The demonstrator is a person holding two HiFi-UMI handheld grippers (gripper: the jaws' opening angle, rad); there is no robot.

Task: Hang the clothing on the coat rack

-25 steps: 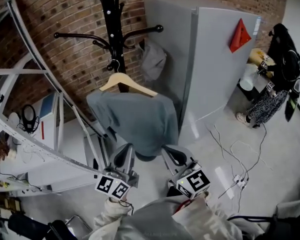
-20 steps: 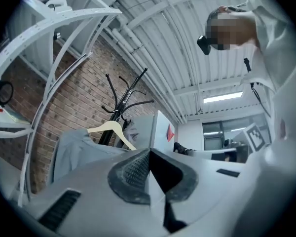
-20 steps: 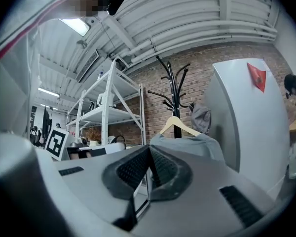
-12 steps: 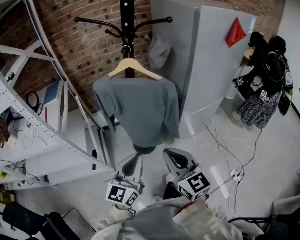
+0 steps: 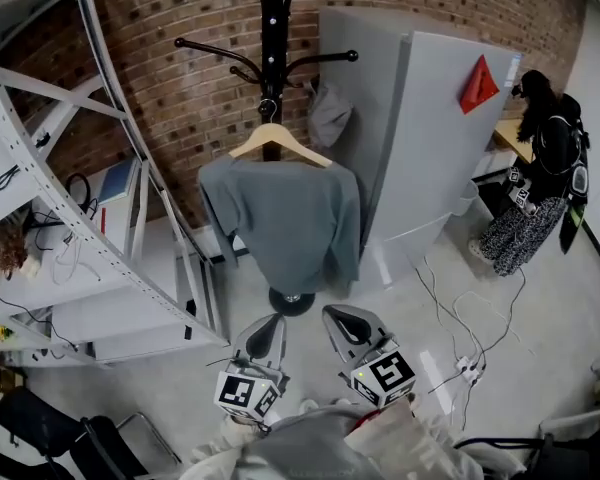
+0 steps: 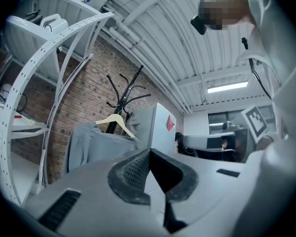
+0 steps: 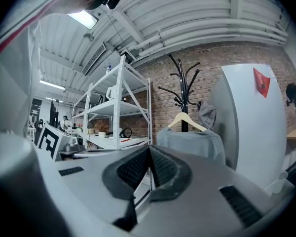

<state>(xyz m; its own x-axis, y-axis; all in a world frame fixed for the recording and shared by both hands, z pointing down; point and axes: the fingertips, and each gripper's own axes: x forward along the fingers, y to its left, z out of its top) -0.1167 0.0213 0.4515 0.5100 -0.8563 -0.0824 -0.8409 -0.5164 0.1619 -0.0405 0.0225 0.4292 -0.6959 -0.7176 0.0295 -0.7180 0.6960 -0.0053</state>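
Shirt hung, both claws empty

The left gripper [image 5: 266, 330] is closed tight on nothing. Well beyond it, the grey shirt [image 5: 285, 218] hangs on its wooden hanger [image 5: 278, 143] from the coat rack [image 5: 272, 58]. The right gripper [image 5: 346, 320] is also closed and empty. The job looks done, so any retreat should stay clear of the hem.

- The coat rack [image 5: 272, 68] runs off the top edge; its lower pole is hidden behind the grey shirt [image 5: 285, 223].
- Oddments on the shelving [image 5: 100, 313] are too small to tell.
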